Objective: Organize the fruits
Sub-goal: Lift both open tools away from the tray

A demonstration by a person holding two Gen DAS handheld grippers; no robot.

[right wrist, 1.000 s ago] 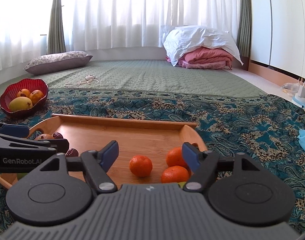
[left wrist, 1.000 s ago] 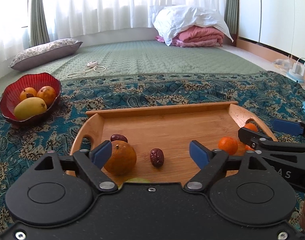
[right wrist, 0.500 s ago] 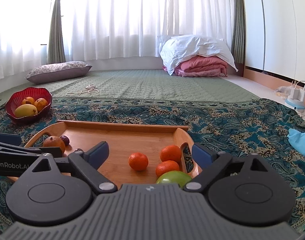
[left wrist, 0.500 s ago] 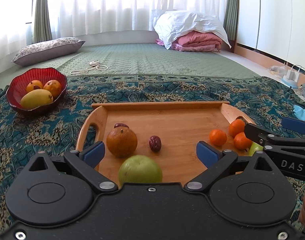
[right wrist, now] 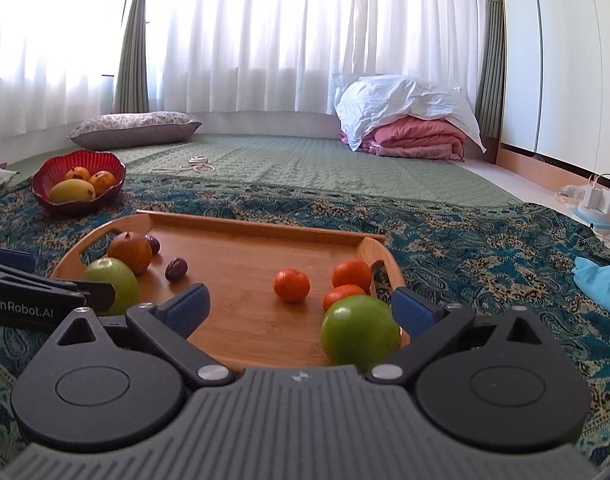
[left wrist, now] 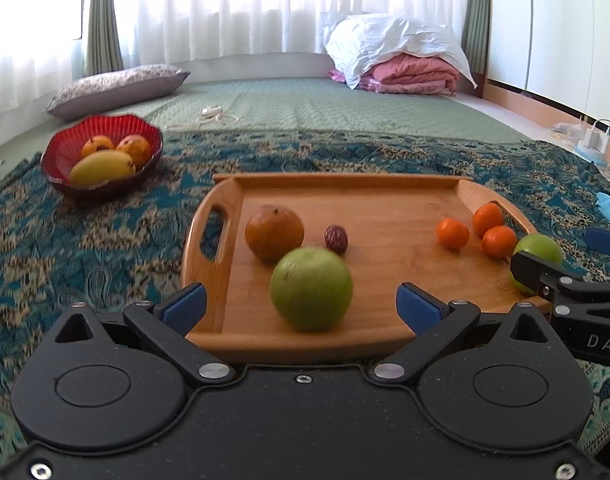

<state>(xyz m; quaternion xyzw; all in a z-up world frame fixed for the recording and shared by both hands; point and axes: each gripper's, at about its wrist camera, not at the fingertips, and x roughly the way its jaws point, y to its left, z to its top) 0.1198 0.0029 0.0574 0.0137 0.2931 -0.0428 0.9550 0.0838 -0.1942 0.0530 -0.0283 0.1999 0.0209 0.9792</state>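
Left wrist view: the patterned blue rug [left wrist: 85, 240] fills the floor, and on it the wooden tray [left wrist: 345, 184] lies at centre. A red bowl [left wrist: 53, 168] holding a mango and two orange fruits sits on the rug at ten o'clock from the tray, apart from it. On the tray, a green apple [left wrist: 311, 288] rests near the front rim, between the spread blue pads of the left gripper [left wrist: 301, 306] without touching either; the jaws are opening, released. An orange [left wrist: 274, 233] sits just beyond it at eleven o'clock, a dark date [left wrist: 336, 239] at one o'clock.

Right wrist view: the right gripper [right wrist: 301, 308] is also opening and grips nothing. A second green apple [right wrist: 359, 332] lies at the tray's front right corner, just inside the right-hand pad. Three mandarins [right wrist: 291, 285] cluster beyond it, at twelve o'clock.
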